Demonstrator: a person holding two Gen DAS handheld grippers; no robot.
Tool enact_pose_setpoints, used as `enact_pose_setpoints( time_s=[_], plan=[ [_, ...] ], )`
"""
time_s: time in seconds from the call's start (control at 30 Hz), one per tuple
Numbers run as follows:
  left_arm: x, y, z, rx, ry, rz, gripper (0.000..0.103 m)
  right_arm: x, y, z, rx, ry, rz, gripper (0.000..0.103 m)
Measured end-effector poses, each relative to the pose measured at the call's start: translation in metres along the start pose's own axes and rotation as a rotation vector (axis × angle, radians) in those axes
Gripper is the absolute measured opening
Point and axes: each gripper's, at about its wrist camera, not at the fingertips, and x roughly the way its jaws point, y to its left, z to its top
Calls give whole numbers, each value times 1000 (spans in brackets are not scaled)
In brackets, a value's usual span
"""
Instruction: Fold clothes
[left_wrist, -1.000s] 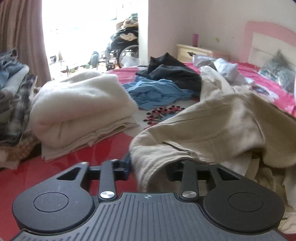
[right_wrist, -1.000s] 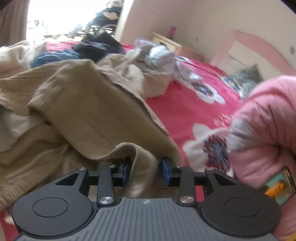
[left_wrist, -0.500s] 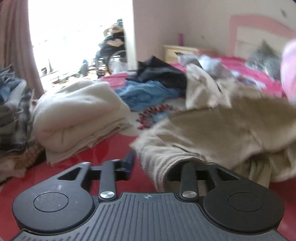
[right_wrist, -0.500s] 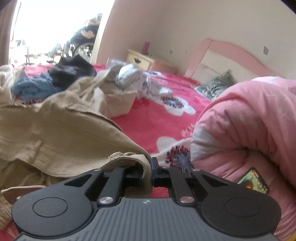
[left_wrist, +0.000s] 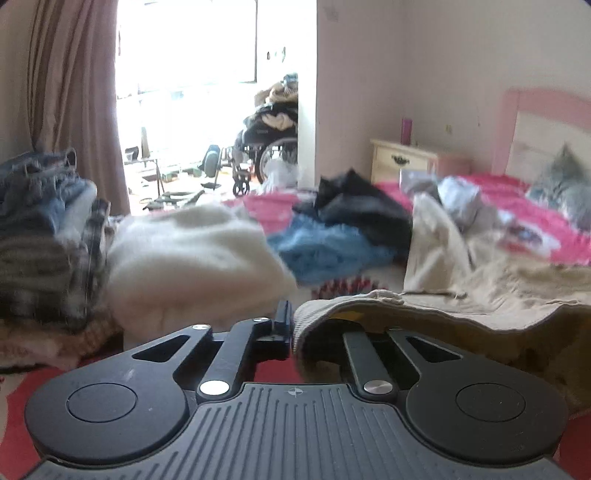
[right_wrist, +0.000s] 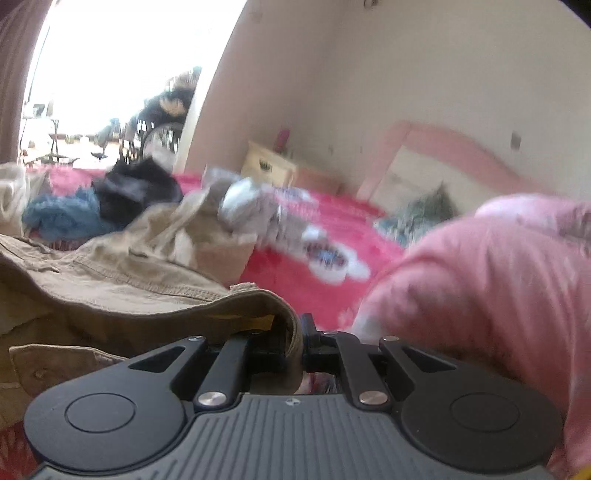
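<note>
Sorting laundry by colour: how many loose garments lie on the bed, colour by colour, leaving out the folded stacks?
Tan: 1, the jacket both grippers hold
Blue: 1, blue garment
Black: 1, black garment
Grey-white: 1, grey bundle
Total: 4

folded blanket (left_wrist: 192, 258) left of jacket (left_wrist: 480, 295)

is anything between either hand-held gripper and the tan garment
Nothing visible: the left hand-held gripper and the right hand-held gripper are each already shut on an edge of the tan garment.
</note>
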Motion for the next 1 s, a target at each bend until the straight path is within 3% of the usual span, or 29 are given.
enact_pose_setpoints(
  time_s=[0.1, 0.3, 0.43, 0.6, 0.7, 0.8, 1.0],
  plan=[
    [-15, 0, 31, -45, -73, -16, 5, -9, -13, 25, -2, -95, -17, 8],
    [-80, -9, 133, -86, -332, -88, 5, -38, -64, 110, 14, -352, -47, 8],
    [-130, -27, 201, -56, -490, -128, 4, -72, -106, 175, 19, -547, -104, 8],
    [-210, -56, 263, -20, -769, -175, 4, -125, -162, 251, 62, -745, -154, 8],
    [-251, -66, 294, -29, -853, -225, 3, -155, -192, 290, 88, -845, -179, 8],
    [-278, -72, 316, -44, -900, -260, 3, -169, -213, 325, 111, -876, -162, 8],
    [-310, -73, 337, -84, -925, -325, 3, -167, -229, 379, 94, -829, -100, 8]
  ],
)
